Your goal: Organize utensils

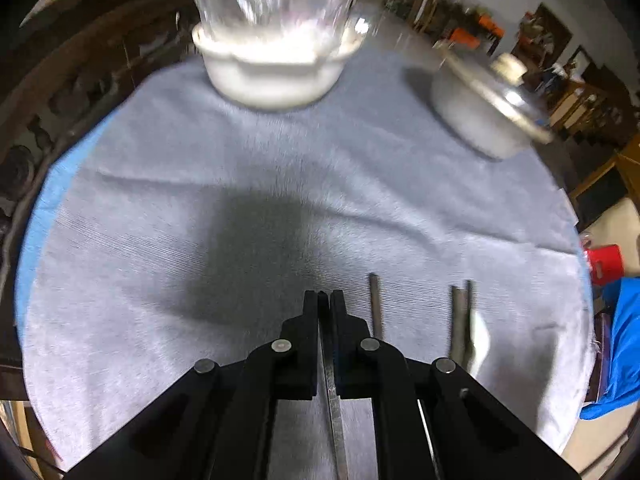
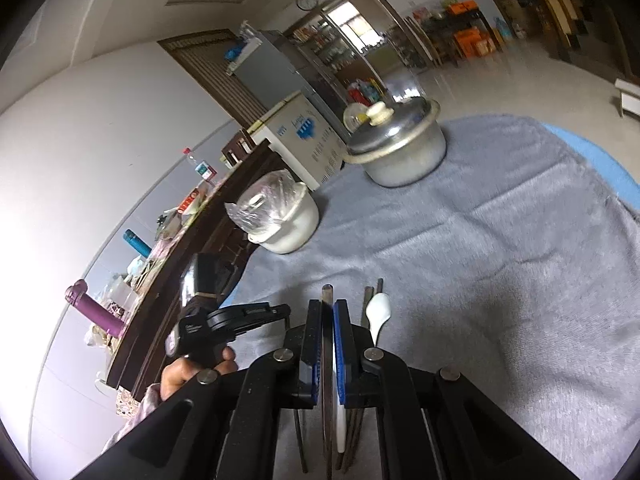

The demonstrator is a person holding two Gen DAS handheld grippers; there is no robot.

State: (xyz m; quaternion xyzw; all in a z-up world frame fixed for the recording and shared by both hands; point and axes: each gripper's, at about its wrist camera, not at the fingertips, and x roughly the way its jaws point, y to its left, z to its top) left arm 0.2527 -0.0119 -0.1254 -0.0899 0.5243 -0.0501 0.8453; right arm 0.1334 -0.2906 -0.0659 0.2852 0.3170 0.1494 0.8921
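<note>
left gripper (image 1: 324, 300) jaws clamp chopstick (image 1: 334, 408) | right gripper (image 2: 329, 312) jaws clamp utensil (image 2: 327, 296)

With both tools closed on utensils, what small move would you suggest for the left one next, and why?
Probably carry it a little to the right and set its load down. The left tool is shut on a thin metal utensil, while dark sticks and a white spoon already lie grouped on the cloth just to its right.
</note>
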